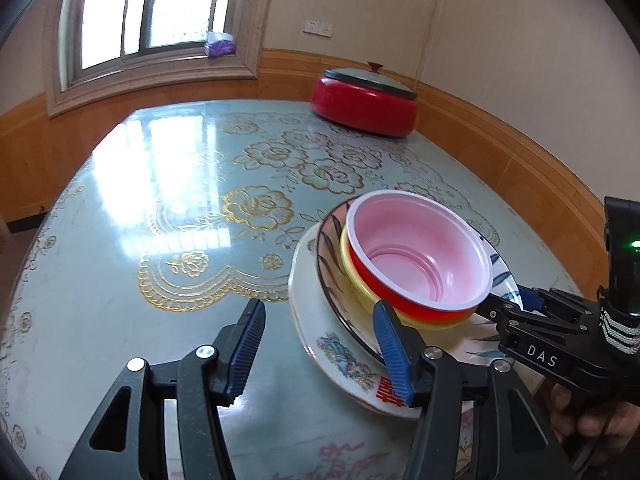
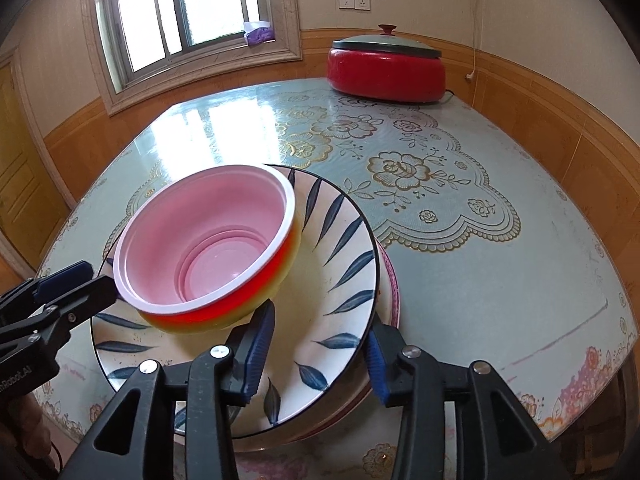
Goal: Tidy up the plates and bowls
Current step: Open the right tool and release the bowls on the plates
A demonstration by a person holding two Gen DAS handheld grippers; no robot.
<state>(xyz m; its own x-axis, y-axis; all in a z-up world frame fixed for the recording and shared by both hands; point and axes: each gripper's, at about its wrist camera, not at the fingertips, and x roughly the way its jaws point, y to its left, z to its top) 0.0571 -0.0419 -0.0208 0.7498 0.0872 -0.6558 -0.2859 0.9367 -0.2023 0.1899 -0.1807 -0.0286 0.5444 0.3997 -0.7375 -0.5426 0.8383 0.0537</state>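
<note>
While the red plastic bowl with the white rim and pink inside (image 1: 418,258) sat nested in a yellow bowl (image 1: 354,280) on a stack of plates, both pairs of fingers stood released around it. The left gripper (image 1: 324,350) had its right finger against the near side of the stack and its left finger over bare desk, nothing between them. The right gripper (image 2: 320,354) straddled the near rim of the white plate painted with blue leaves (image 2: 344,248), its pads apart from it. The bowls leaned, mouth tipped toward the left side of the right wrist view, off-centre on that plate. Below lay a flowered white plate (image 1: 344,360) bearing a red character. The stack rested near the front edge of the pale blue desk with gold floral patterns (image 2: 460,280). "DAS" showed on the right gripper's body; "Robot.AI" was partly readable on the left one.
</note>
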